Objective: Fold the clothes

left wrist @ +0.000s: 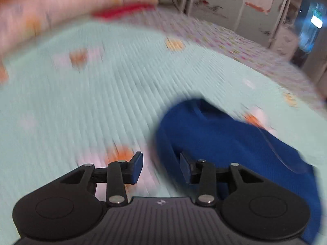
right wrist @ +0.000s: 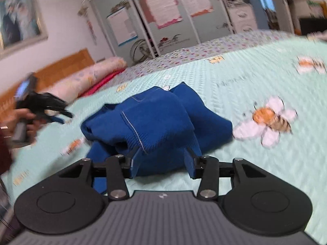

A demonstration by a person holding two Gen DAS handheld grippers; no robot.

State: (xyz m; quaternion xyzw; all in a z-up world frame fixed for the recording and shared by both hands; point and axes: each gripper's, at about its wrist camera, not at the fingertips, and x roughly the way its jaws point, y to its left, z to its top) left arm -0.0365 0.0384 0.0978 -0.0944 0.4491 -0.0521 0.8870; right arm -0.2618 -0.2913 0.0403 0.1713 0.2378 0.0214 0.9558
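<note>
The left gripper [left wrist: 161,166] is hovering low over the bed, jaws standing apart with nothing between them, only quilt [left wrist: 102,94] showing in the gap. Just to its right, the blue sweater [left wrist: 224,143] is lying in a heap, its near edge sitting beside the right-hand fingertip [left wrist: 187,168] — whether touching or not, the blur is hiding that. The whole left view is smearing with motion.

Over to the right gripper [right wrist: 161,166]: it is also gaping wide, and the sweater [right wrist: 155,120] is bulging into the space between its fingers, but the pads are not pinching the cloth. The sweater is sitting crumpled, a ribbed hem with a pale stitched line [right wrist: 132,126] folding over the top of the pile.

Out to the left in the right view, a hand [right wrist: 24,120] is holding the other gripper [right wrist: 61,114] near the sweater's left edge, clear of it.

The quilt [right wrist: 255,163] is stretching pale green under everything, with a bee print [right wrist: 267,120] lying just right of the sweater. Farther off, a rolled blanket [right wrist: 90,77] is resting against the wooden headboard [right wrist: 67,63] at far left, and wardrobe doors [right wrist: 163,16] with posters are lining the far wall.
</note>
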